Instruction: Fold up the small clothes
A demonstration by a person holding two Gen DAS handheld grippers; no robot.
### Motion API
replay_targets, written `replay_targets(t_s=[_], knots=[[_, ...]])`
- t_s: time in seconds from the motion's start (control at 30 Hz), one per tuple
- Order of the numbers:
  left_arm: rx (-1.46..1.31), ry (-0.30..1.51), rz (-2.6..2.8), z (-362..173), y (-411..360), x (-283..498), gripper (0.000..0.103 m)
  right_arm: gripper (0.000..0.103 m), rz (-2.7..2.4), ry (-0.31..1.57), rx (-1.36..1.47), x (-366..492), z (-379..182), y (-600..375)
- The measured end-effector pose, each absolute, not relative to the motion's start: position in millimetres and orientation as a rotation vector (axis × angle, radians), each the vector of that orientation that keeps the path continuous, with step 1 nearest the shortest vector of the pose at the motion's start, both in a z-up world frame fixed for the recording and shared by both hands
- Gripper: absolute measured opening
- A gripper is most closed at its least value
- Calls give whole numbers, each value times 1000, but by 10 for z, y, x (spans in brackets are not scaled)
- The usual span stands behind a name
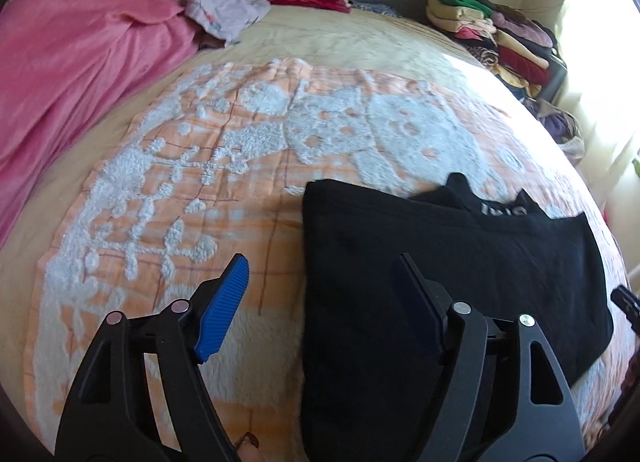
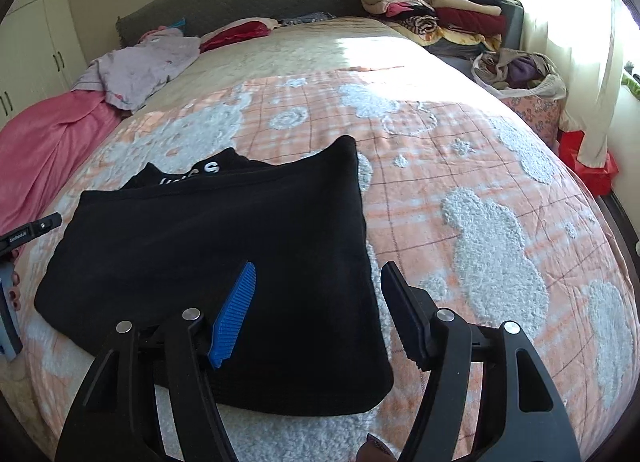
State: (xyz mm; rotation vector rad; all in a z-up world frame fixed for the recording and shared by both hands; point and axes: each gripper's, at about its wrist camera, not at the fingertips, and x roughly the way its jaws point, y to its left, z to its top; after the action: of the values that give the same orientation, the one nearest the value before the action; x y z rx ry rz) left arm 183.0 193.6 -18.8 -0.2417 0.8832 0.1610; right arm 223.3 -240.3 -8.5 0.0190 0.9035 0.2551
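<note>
A black garment point(image 1: 440, 282) point(image 2: 224, 262) lies folded flat on the orange and white bedspread point(image 1: 180, 189) point(image 2: 460, 189), with white lettering showing at its far edge. My left gripper point(image 1: 324, 274) hovers over the garment's left edge, open, nothing between its blue pads. My right gripper point(image 2: 318, 282) hangs above the garment's right edge, open and holding nothing. In the right wrist view the tip of the left gripper and a hand with painted nails show at the far left edge. The right gripper's tip shows at the right edge of the left wrist view.
A pink blanket point(image 1: 72, 73) point(image 2: 44, 149) and a lilac cloth point(image 1: 216, 1) point(image 2: 140, 65) lie on the bed's far left. Folded clothes are stacked point(image 1: 496, 33) point(image 2: 440, 1) at the far right by the headboard. A basket of clothes point(image 2: 520, 73) and red boxes point(image 2: 588, 165) stand beside the bed.
</note>
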Motion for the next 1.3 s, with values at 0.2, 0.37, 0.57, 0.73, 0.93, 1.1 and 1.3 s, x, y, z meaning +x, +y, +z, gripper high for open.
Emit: replay_targets(t_s=[0.2,0.37,0.57,0.73,0.93,1.1,1.3], knots=[[-338,926,93,-368,2027,2111,67,86,226,929,23,2388,-211,-2429],[-325,943,87,-461,1939,2188,14,87,208,963,18,2502,-321,-2433],[-317,850,75,-190,2000,2089,4,85,205,970,34,2566,-326,-2477],[-230,874,133,-270,1944,2180,4,86,163,1008,10,2626,-445,-2480],[-164,887,167,-399,1877,2114,13,86,142,992,6,2551,-401,-2487],[-145,818,183,-28,1786,1861,21,86,194,909,-47,2310,-150,-2362],[-99,778,90,241,1394,1533,37,87,296,864,-75,2026,37,-2117]])
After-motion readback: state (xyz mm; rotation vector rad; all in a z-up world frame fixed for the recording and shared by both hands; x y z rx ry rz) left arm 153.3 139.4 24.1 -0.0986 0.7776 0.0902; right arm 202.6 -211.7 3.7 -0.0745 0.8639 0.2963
